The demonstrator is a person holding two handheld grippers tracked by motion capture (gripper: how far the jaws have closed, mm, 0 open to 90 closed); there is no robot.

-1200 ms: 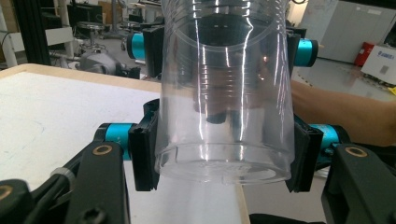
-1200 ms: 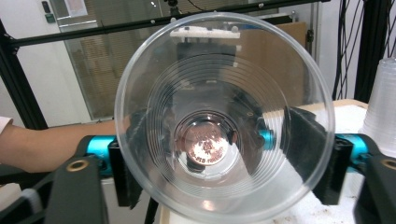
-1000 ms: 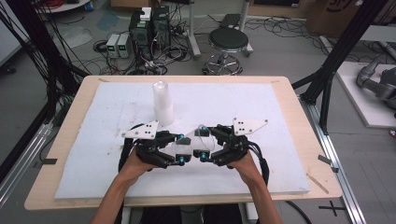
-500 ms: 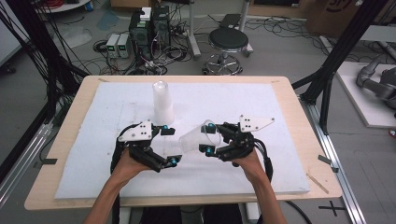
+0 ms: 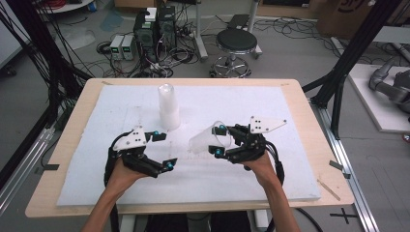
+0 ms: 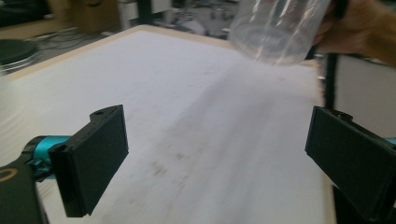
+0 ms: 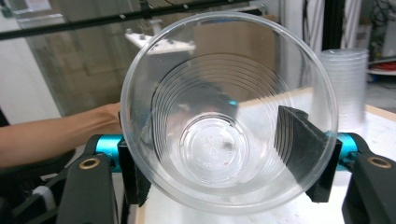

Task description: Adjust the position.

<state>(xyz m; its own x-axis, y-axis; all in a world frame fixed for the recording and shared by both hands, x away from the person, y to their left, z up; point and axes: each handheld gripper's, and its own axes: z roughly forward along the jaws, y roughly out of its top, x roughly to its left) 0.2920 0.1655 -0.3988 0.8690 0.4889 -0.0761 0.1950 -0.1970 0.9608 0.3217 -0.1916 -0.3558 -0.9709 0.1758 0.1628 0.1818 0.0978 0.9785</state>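
Above the white surface (image 5: 241, 179), the right gripper (image 5: 218, 140) pinches a clear plastic cup (image 5: 207, 141) near its rim, holding it on its side. The left gripper (image 5: 162, 151) is spread with nothing between its jaws, well apart from that cup, and a stack of clear cups (image 5: 168, 107) stands upright just beyond it

The table (image 5: 290, 96) was shot from above the person's side, looking forward and down. Each gripper view was taken low, along its own jaws, super close. The clear cup (image 5: 209, 140) was caught by all three (image 6: 280, 28) (image 7: 229, 112).
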